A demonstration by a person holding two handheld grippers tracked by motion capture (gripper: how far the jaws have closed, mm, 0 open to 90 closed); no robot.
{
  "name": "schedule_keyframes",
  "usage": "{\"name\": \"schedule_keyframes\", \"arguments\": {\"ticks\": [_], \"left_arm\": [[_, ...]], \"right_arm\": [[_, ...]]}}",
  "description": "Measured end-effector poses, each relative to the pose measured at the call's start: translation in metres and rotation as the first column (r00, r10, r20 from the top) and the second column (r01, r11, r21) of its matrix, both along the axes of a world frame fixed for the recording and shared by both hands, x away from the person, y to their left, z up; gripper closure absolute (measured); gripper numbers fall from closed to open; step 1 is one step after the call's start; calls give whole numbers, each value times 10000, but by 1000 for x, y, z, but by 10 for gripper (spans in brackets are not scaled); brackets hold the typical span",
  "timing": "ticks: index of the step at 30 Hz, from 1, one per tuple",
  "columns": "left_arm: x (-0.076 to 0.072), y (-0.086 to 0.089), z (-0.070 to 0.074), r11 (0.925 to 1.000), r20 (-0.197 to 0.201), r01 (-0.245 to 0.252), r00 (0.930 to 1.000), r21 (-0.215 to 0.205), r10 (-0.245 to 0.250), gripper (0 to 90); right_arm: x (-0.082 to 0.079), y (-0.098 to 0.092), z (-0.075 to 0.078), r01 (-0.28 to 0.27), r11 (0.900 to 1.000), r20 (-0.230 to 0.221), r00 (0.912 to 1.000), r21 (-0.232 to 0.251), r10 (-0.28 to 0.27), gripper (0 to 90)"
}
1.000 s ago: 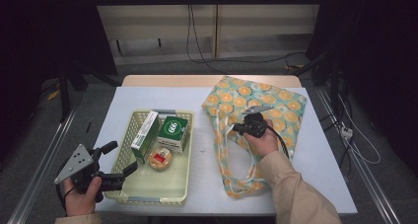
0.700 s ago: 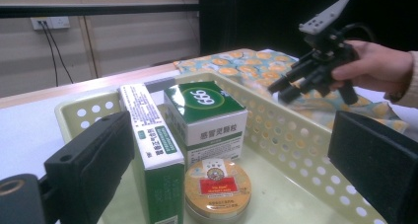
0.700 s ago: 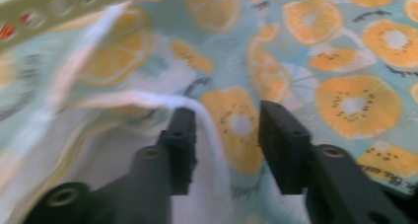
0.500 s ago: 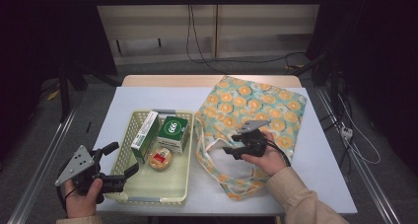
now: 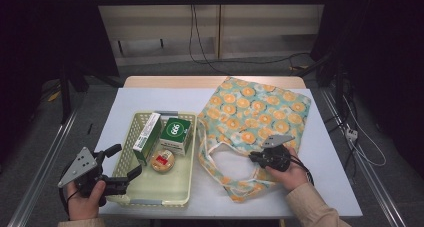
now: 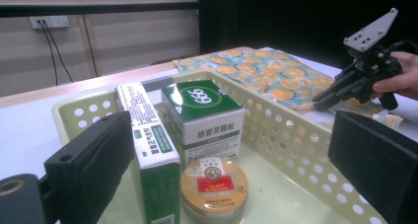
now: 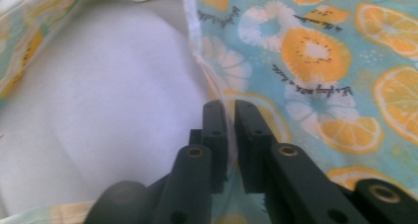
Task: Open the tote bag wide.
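A cloth bag (image 5: 255, 112) printed with orange slices lies flat on the right half of the table; it is also in the left gripper view (image 6: 261, 73). My right gripper (image 5: 252, 159) rests at the bag's near edge. Its jaws have just closed and are shut on the thin fabric rim (image 7: 207, 61), which runs into my right gripper (image 7: 230, 105). My left gripper (image 5: 125, 161) stands open at the near left corner of the pale basket (image 5: 150, 202), with nothing between its jaws.
In the basket (image 6: 276, 110) stand a green box (image 6: 202, 110), a tall white-and-green box (image 6: 148, 135) and a round gold tin (image 6: 214, 187). The other hand's gripper (image 6: 318, 103) shows beyond the basket's far wall. Bare white table shows inside the bag's looped edge.
My right gripper has moved toward the near side of the table and the bag's near edge has spread into a wide loop. The left gripper has stayed put.
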State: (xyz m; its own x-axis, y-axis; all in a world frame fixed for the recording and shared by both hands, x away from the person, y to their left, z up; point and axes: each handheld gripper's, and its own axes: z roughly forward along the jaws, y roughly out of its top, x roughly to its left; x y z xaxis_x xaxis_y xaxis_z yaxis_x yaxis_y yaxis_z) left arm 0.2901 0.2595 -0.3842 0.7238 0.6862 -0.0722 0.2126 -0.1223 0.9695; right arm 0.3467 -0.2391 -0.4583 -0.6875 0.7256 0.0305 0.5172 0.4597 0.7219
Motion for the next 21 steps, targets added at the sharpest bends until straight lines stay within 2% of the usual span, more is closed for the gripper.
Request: {"name": "schedule_keyframes", "arguments": {"ticks": [5,6,9,11,12,15,17,20,21], "left_arm": [[0,3,1,10000,80,-50,10000,30,49,36],[0,3,2,10000,68,-68,10000,-11,68,36],[0,4,1,10000,67,-87,9999,-17,87,36],[0,4,1,10000,73,-65,10000,15,65,36],[0,3,1,10000,70,-69,10000,16,69,36],[-1,3,1,10000,70,-55,10000,39,54,36],[-1,3,1,10000,59,-81,10000,35,80,36],[-1,2,1,10000,52,-66,10000,73,66,36],[-1,1,1,10000,46,-52,10000,64,52,36]], "right_arm": [[16,-14,0,922,9953,13,9957,294,-923,891],[24,-21,0,1288,9909,-66,9917,395,-1287,892],[30,-28,0,1548,9866,-150,9879,520,-1542,892],[34,-32,1,1774,9831,-28,9841,453,-1775,892],[35,-37,1,1986,9783,-149,9801,587,-1981,892],[31,-37,2,1781,9826,-174,9840,520,-1774,893],[19,-34,2,1603,9838,-198,9870,803,-1592,894],[11,-29,1,1459,9873,-196,9892,624,-1450,894],[8,-22,2,1200,9917,-182,9927,452,-1193,893]]}}
